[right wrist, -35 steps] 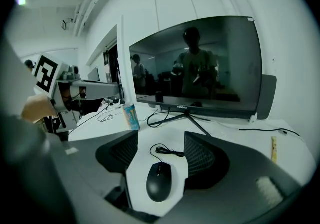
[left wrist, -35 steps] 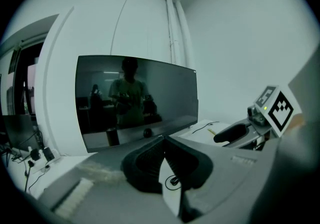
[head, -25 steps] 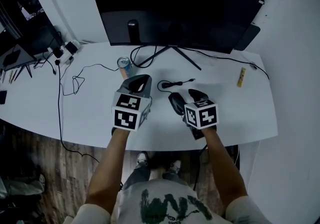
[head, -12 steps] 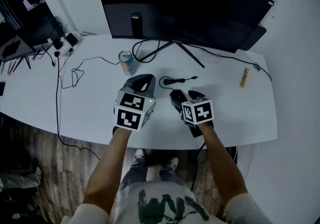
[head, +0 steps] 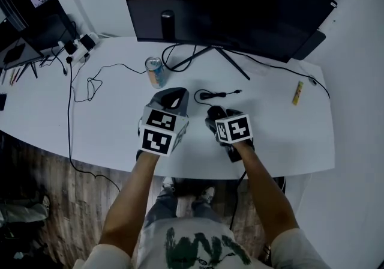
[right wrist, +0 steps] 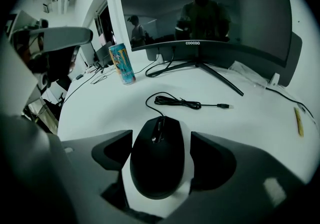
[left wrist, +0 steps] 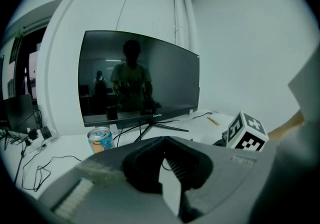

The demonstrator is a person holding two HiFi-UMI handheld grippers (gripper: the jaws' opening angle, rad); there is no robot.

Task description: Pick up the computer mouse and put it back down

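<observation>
On the white tabletop (head: 120,123), near its front edge, the black computer mouse (right wrist: 157,155) lies flat between the jaws of the right gripper (right wrist: 161,143). Those jaws stand wide apart and have just been opening. A strip of bare tabletop shows between the mouse and the right-hand jaw, while the left-hand jaw sits very close to the mouse's side; whether it touches cannot be told. From the head view the right gripper (head: 221,113) points down at the tabletop, and only part of the mouse (head: 212,122) shows beside its marker cube.

The mouse's cable (right wrist: 185,102) runs away from its nose and lies bundled in a loose coil, its plug end free on the tabletop.

The left gripper (head: 170,98) hovers just beside the right one, to its left. In the left gripper view its jaws (left wrist: 164,144) meet at the tips, closed with nothing between them.

A drinks can (head: 155,71) stands upright behind the left gripper, in front of the stand of a wide curved monitor (head: 228,3). A small yellow object (head: 297,92) lies well apart, toward the right end.
</observation>
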